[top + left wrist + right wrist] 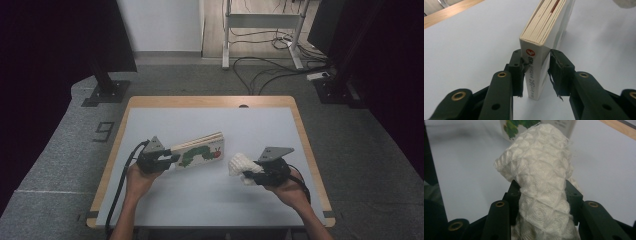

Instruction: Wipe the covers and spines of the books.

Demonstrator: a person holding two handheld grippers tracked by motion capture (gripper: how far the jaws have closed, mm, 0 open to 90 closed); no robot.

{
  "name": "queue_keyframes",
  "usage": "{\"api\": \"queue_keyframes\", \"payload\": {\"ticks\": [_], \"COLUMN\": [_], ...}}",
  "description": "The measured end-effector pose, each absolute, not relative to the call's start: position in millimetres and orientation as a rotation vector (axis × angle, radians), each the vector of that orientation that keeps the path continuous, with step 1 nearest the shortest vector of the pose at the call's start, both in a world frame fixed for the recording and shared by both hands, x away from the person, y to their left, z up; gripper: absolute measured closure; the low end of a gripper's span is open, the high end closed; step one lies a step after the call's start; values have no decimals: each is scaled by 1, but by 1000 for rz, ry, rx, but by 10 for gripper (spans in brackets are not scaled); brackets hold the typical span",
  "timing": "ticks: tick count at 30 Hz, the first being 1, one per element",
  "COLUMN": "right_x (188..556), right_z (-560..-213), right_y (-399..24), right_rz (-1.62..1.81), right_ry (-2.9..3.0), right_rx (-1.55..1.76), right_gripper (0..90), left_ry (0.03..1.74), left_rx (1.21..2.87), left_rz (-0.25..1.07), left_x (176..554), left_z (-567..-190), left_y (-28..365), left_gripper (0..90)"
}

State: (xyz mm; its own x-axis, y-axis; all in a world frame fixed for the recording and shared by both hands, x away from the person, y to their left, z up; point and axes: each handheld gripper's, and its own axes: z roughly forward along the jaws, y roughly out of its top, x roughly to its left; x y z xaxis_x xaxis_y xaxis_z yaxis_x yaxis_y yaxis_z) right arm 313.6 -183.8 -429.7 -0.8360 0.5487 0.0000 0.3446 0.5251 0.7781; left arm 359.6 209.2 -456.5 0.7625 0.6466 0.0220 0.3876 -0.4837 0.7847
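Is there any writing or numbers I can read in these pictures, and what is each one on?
"9": a dark mark on the grey floor left of the table.
Book spine: a column of print under a red round logo, held between the left gripper fingers; too blurred to read.
Book cover in the high view: caterpillar picture, any title too small to read.
White cloth in the right gripper: no text.

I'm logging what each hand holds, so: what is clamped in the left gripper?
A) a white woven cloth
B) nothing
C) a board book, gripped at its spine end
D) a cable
C: in the left gripper view, the left gripper has its fingers pressed on both sides of the board book at its spine.
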Motion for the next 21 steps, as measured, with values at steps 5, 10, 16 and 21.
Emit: {"api": "queue_keyframes", "payload": {"ticks": [5, 10, 16, 21], "right_x": [315, 317, 319, 318], "right_z": [-429, -431, -432, -431], "right_y": [-158, -132, -103, -83], "right_rz": [1225, 1250, 1271, 1288], "right_ry": [2560, 2588, 2620, 2644], "right_rx": [685, 627, 560, 505], "right_gripper": [586, 586, 586, 586], "left_ry": [768, 769, 769, 766], "left_rx": [2137, 2137, 2136, 2137], "left_rz": [402, 401, 402, 399], "left_x": [360, 360, 360, 360], "left_z": [-456, -456, -456, -456], "left_y": [209, 209, 209, 210], "left_gripper": [648, 649, 649, 648]}}
